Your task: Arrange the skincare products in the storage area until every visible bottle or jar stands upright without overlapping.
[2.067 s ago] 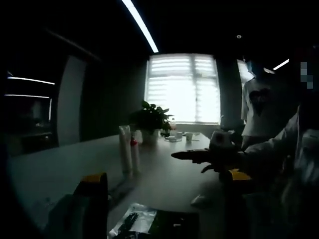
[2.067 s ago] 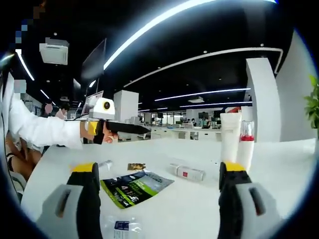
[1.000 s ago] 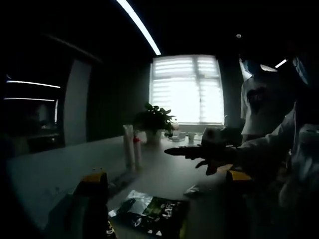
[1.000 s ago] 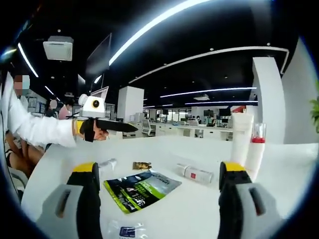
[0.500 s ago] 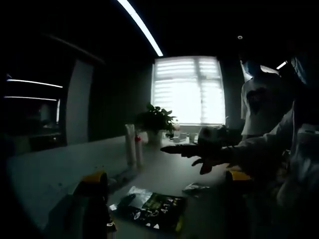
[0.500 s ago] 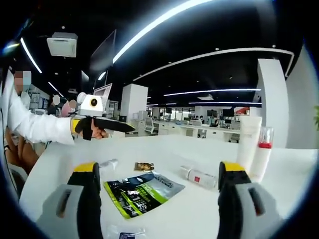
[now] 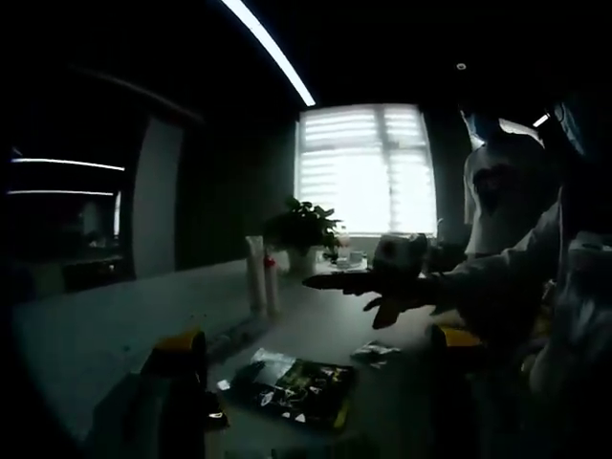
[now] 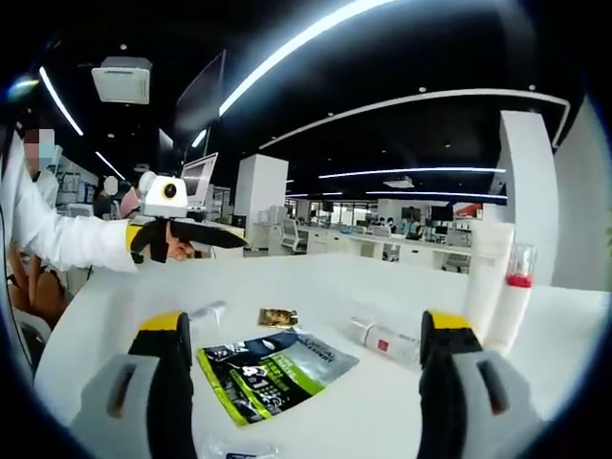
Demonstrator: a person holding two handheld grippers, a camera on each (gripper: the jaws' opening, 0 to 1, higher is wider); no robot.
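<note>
A tall white tube (image 8: 486, 275) and a slim bottle with a red cap (image 8: 512, 296) stand upright side by side at the right. A white bottle with a red label (image 8: 387, 341) lies on its side on the white table (image 8: 316, 282). A small silvery tube (image 8: 206, 314) also lies flat. My right gripper (image 8: 304, 325) is open above the table, with nothing between its jaws. In the dark left gripper view the two standing containers (image 7: 260, 275) are mid-table. My left gripper (image 7: 316, 337) is open and holds nothing. The right gripper (image 7: 349, 281) reaches in from the right.
A green and black sachet (image 8: 273, 368) lies flat between my jaws, with a small brown sachet (image 8: 277, 317) behind it. The left gripper (image 8: 191, 235) hovers at the left, held by a hand in a white sleeve. A potted plant (image 7: 304, 229) stands by the window.
Both cameras have drifted a little, so the table things sit slightly differently in the views. Nothing on the table has moved. Both grippers stay open and hold nothing.
</note>
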